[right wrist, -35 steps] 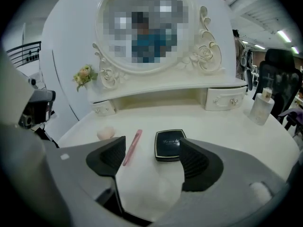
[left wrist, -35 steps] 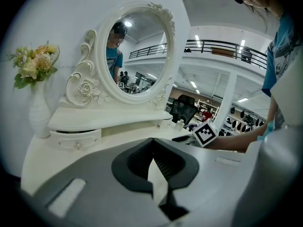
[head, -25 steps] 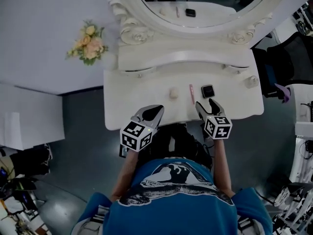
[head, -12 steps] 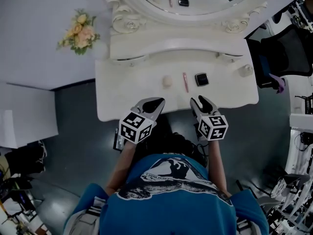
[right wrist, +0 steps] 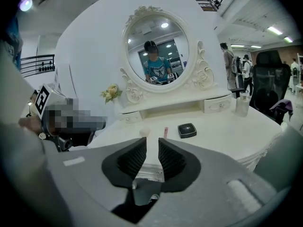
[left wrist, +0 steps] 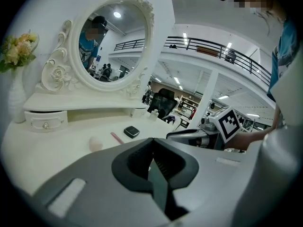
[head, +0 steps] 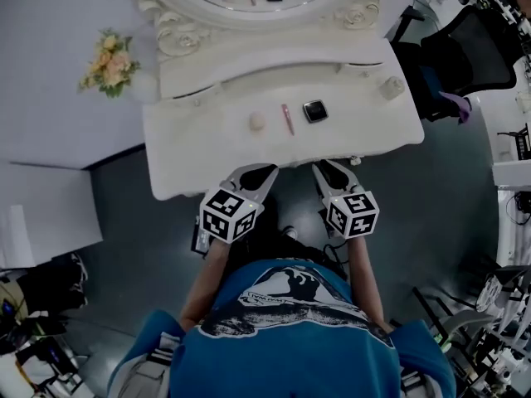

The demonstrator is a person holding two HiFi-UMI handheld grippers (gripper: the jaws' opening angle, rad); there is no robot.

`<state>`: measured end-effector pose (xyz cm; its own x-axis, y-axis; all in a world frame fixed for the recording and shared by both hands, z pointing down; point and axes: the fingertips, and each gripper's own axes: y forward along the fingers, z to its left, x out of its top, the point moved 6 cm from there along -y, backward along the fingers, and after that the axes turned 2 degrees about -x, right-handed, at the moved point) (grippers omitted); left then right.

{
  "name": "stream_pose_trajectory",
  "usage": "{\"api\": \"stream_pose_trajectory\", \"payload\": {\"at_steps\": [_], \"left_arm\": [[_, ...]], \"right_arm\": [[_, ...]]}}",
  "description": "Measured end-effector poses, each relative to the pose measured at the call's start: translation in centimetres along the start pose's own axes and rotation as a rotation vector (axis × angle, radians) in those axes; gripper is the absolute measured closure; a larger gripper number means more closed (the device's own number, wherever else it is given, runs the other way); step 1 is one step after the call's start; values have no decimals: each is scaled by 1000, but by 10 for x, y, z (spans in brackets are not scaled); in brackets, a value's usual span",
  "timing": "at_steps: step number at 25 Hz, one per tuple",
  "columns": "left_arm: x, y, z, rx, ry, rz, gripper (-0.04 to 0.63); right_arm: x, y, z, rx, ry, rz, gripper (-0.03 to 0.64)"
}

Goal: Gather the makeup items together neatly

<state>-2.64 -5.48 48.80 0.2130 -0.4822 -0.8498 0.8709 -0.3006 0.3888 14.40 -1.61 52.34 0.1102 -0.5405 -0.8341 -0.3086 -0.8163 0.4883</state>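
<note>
Well, the three makeup items lie in a short row near the middle of the white desk (head: 207, 152): a pale round puff (head: 257, 121), a pink stick (head: 287, 118) just beside it, and a black compact (head: 314, 110) just right of the stick, none touching. No brand or label can be read on any of them.

Both tongs hang off the desk's front edge, apart from the items. The left tongs (head: 262, 172) are closed, pads together and empty. The right tongs (head: 325, 171) have just been closing; a narrow gap remains with nothing in it.

The marker cube (head: 228, 215) on the left tongs shows only black-and-white squares. The lettering on the person's blue shirt (head: 286, 301) is too small to read.
</note>
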Motion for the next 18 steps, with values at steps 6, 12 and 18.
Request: {"api": "stream_pose_trajectory", "payload": {"at_steps": [6,12,18], "left_arm": [[-26,-4,-52,-37,29,46,583],[-50,-20,-88,-25,45,62,583],[-64,-39,-106,5,60,54,583]], "right_arm": [[-28,-43,14,19,6,-13,561],[-48,-75,23,27,16,-42,614],[-59,-94,46,65,13,-79,615]]}}
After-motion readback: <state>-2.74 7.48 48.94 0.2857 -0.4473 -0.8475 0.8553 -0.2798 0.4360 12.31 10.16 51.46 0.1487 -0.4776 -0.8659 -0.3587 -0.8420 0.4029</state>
